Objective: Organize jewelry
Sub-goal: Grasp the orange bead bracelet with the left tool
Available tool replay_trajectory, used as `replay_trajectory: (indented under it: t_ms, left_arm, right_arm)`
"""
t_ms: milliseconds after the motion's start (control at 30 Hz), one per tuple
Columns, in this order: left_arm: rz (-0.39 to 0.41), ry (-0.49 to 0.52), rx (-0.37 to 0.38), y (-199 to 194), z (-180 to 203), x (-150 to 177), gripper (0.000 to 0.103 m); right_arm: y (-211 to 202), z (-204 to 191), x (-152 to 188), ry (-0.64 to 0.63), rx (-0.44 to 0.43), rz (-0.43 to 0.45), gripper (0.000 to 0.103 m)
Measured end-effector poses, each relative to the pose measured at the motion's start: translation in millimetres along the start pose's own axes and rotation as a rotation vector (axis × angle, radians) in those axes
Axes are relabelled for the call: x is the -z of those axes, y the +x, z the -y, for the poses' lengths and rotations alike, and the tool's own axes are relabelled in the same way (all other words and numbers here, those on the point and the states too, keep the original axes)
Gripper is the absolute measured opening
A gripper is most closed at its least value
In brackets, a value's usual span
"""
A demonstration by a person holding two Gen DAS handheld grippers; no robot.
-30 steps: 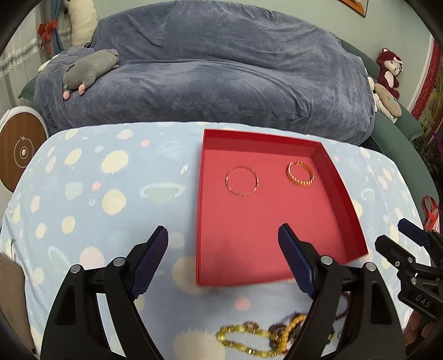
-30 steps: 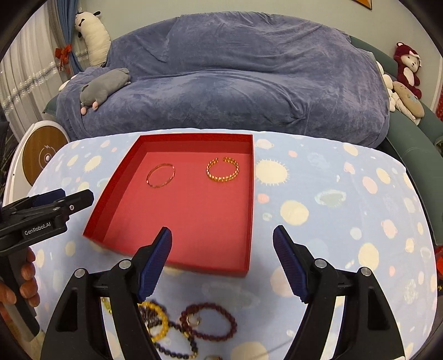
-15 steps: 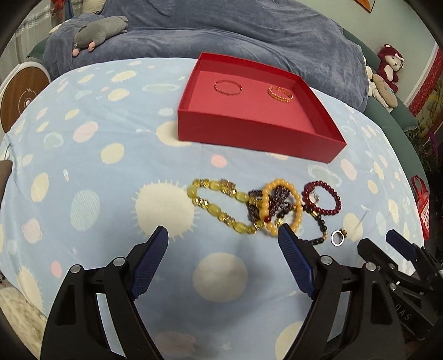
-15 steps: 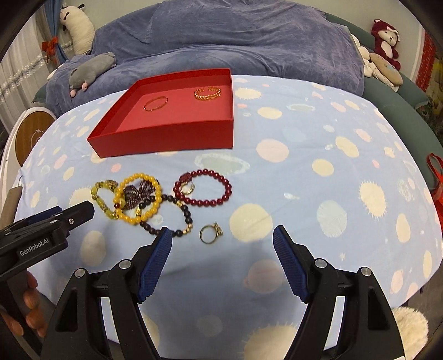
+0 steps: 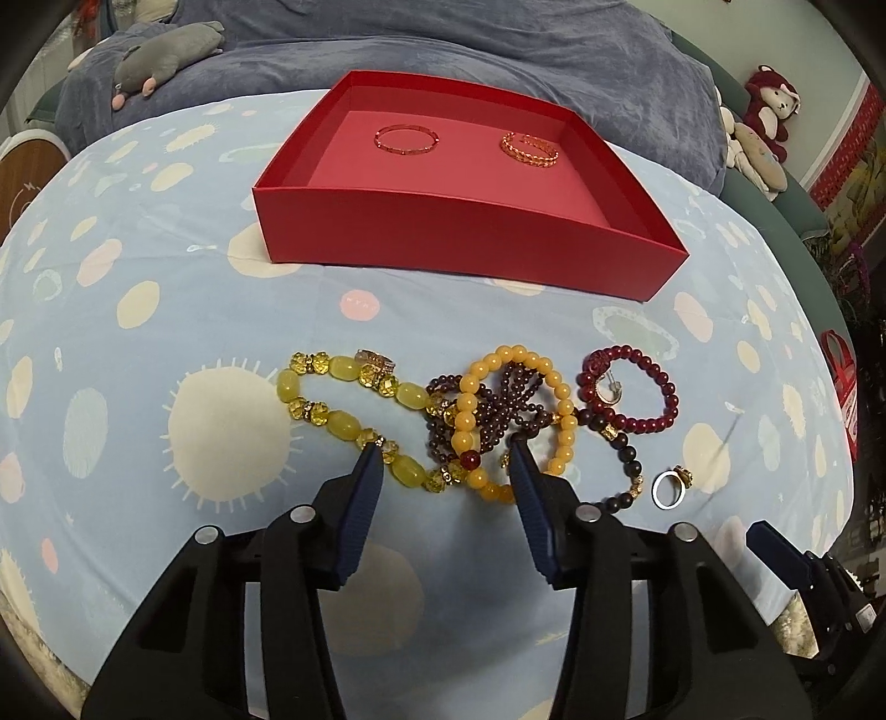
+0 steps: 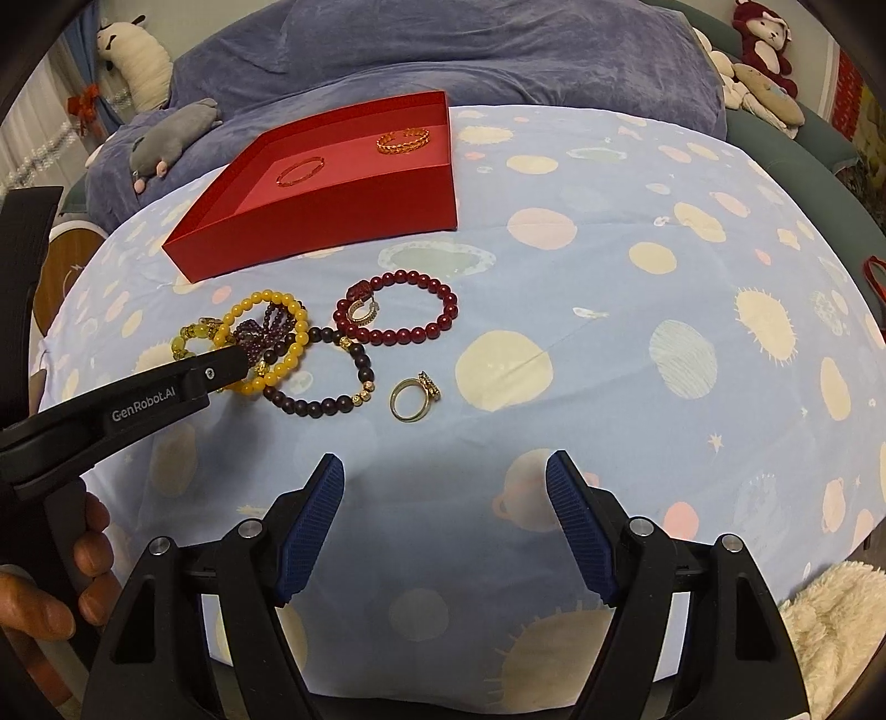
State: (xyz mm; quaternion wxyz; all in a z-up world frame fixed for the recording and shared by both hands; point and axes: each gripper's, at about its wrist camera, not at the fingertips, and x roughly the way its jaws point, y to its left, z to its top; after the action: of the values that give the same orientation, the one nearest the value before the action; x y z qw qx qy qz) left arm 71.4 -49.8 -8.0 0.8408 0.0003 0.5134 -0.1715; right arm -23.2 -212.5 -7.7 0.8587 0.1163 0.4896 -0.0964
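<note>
A red tray [image 5: 459, 238] [image 6: 343, 216] holds a thin gold bangle [image 5: 407, 138] [image 6: 299, 171] and a gold chain bangle [image 5: 529, 148] [image 6: 402, 139]. In front of it lie a yellow-green bead bracelet [image 5: 354, 410], an orange bead bracelet [image 5: 518, 421] [image 6: 271, 338], a purple bead strand [image 5: 498, 404], a dark red bead bracelet [image 5: 631, 396] [image 6: 398, 313], a dark bead bracelet [image 6: 326, 382] and a ring [image 5: 671, 487] [image 6: 414, 397]. My left gripper [image 5: 446, 454] [image 6: 235, 354] is open, its tips straddling the yellow-green and orange bracelets. My right gripper [image 6: 443, 471] is open and empty, short of the ring.
The blue dotted cloth [image 6: 637, 332] covers a rounded table that falls away on all sides. A blue-covered sofa [image 5: 443, 44] with plush toys [image 5: 166, 55] stands behind. A white fluffy rug [image 6: 830, 637] lies at lower right.
Both grippers have pulled back from the tray and lowered toward the loose jewelry. My left gripper has narrowed its opening and now reaches the bead bracelets.
</note>
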Motion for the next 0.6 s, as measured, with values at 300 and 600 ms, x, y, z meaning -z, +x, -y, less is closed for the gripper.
replay_trajectory:
  t_ms: [300,600]
  left_arm:
    - [0.014,-0.008,0.077,-11,-4,-1,0.007]
    - [0.01,-0.025,0.075,-29,-24,14,0.007]
  right_arm:
    - [1,0,1,-0.001,-0.006,-0.001,0.072]
    - [1,-1,-13,0.01,-0.019,0.013,0.072]
